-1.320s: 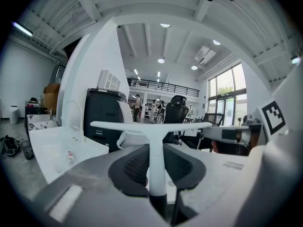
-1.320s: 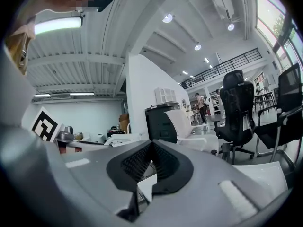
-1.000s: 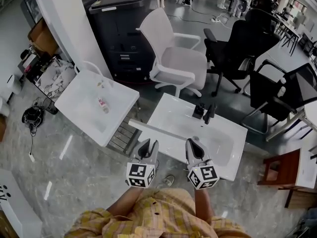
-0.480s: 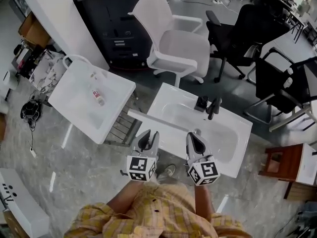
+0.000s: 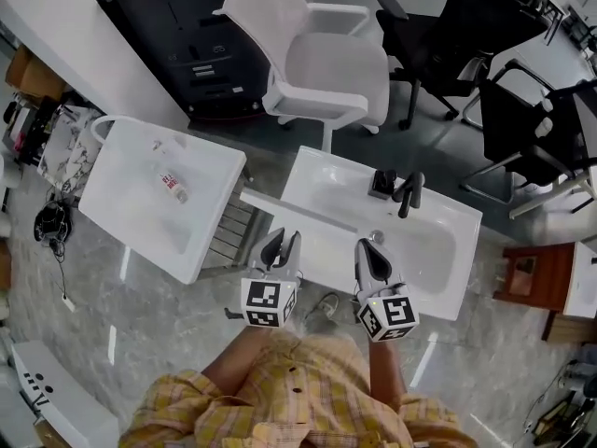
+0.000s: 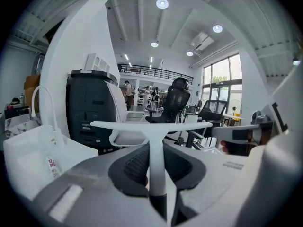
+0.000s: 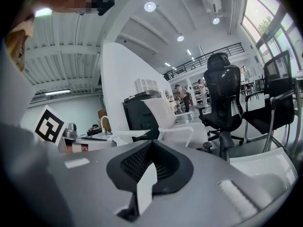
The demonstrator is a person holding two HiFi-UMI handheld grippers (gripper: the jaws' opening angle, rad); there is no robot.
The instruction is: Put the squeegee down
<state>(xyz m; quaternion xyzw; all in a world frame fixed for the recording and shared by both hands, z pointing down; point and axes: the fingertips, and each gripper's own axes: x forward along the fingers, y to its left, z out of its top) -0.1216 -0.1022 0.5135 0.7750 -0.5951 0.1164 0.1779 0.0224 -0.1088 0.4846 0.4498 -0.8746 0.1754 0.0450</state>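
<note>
A white T-shaped squeegee [image 5: 300, 214] is held by its handle in my left gripper [image 5: 279, 246], which is shut on it. Its long blade lies crosswise above the near left part of a white washbasin [image 5: 446, 267]. In the left gripper view the squeegee [image 6: 151, 125] stands upright between the dark pads [image 6: 135, 167], blade level in front of me. My right gripper [image 5: 369, 256] hovers over the basin's front rim, apart from the squeegee. In the right gripper view the right gripper [image 7: 150, 170] looks shut, with nothing gripped.
A black faucet [image 5: 407, 195] stands at the basin's far rim. A second white basin [image 5: 201, 166] with a small bottle [image 5: 171, 185] sits to the left. A white chair [image 5: 322, 68], black chairs [image 5: 448, 35] and a dark cabinet [image 5: 187, 49] stand behind. A wooden stool [image 5: 527, 273] is at the right.
Both grippers have sunk and come forward over the basin's near edge. The squeegee stays in the left gripper. The head view has tipped further down.
</note>
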